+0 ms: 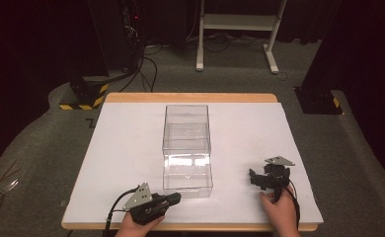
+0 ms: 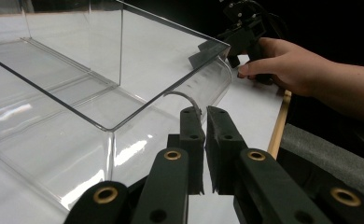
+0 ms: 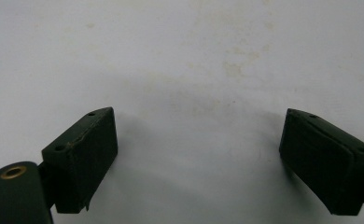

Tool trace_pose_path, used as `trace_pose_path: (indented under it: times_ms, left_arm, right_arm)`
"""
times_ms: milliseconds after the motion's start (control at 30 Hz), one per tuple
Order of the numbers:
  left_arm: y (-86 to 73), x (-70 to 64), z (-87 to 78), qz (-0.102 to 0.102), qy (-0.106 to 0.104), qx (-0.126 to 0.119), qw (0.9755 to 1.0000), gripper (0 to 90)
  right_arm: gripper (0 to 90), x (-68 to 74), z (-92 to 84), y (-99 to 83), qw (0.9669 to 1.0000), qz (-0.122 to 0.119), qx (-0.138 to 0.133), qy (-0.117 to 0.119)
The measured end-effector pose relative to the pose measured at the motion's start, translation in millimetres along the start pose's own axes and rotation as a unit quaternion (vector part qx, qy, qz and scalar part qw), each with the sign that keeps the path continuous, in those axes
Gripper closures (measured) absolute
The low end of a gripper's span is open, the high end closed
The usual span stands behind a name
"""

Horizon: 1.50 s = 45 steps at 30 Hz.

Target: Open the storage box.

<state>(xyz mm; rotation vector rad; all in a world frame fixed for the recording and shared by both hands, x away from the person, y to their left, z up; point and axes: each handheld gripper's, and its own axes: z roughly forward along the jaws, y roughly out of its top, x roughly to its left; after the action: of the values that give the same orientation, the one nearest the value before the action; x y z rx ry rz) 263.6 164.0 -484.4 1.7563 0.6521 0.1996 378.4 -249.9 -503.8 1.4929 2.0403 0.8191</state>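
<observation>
Figure: two hand-held grippers at a table, start of work on a box. The white-topped table with a pale wooden edge (image 1: 131, 148) carries, at its centre, a clear rectangular plastic box with a drawer-like lower section (image 1: 187, 148), its long axis running away from the person. The left gripper (image 2: 202, 116), black and two-jawed, lies low at the box's near left corner with its jaws nearly closed and nothing held between them; in the left gripper view its tips point at the rounded clear front panel, near a thin curved wire-like handle (image 2: 185, 97). The right gripper (image 3: 196, 158) rests well to the right of the box, jaws spread wide over bare tabletop. Judged step: approach to the box front. The next move probably calls for parting the left jaws and closing them on the handle.
</observation>
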Motion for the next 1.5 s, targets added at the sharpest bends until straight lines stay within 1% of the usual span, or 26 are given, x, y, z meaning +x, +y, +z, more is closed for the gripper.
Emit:
trace_pose_path:
  times_ms: [200, 400, 567, 667, 767, 967, 1067, 1200, 1267, 1333, 1500]
  left_arm:
    - [-1.7, -1.1, -2.5, -0.001, 0.0, -0.001, 1.0, 85.3]
    - [-2.0, -3.3, -3.7, 0.004, 0.01, 0.0, 0.9999, 84.2]
    - [-1.9, -3.2, -8.9, 0.003, 0.017, -0.007, 0.9998, 77.8]
    - [-0.5, -2.4, -13.8, 0.002, 0.016, -0.017, 0.9997, 76.8]
    - [2.0, -1.5, -18.1, 0.004, 0.02, -0.027, 0.9994, 76.9]
    - [10.3, 0.5, -24.7, 0.004, 0.022, -0.052, 0.9984, 77.3]
    - [14.7, 2.2, -25.0, 0.009, 0.026, -0.058, 0.9979, 77.2]
    - [20.1, 6.4, -25.0, 0.004, 0.029, -0.067, 0.9973, 76.7]
    - [22.8, 9.1, -25.8, 0.006, 0.033, -0.071, 0.9969, 76.3]
    - [24.5, 11.5, -26.5, 0.003, 0.036, -0.075, 0.9965, 75.9]
    - [27.7, 20.3, -30.9, -0.004, 0.047, -0.082, 0.9956, 74.4]
  right_arm:
    - [11.3, 0.0, 0.0, 0.0, 1.0, 0.0, 0.0, 0.0]
    - [11.3, 0.0, 0.0, 0.0, 1.0, 0.0, 0.0, 0.0]
    - [11.4, 0.0, 0.0, 0.0, 1.0, 0.0, 0.0, 0.0]
    - [11.3, 0.0, 0.0, 0.0, 1.0, 0.0, 0.0, 0.0]
    - [11.3, 0.0, 0.0, 0.0, 1.0, 0.0, 0.0, 0.0]
    - [11.3, 0.0, 0.0, 0.1, 1.0, 0.001, 0.0, 0.001]
    - [11.3, 0.0, 0.0, 0.1, 1.0, 0.002, 0.001, 0.001]
    - [11.3, 0.0, 0.0, 0.1, 1.0, 0.002, 0.001, 0.001]
    - [11.4, -0.1, 0.0, 0.0, 1.0, 0.001, 0.0, 0.001]
    - [11.4, -0.1, 0.0, 0.0, 1.0, 0.001, 0.0, 0.001]
    - [11.4, -0.1, -0.1, -0.1, 1.0, 0.001, 0.0, 0.001]
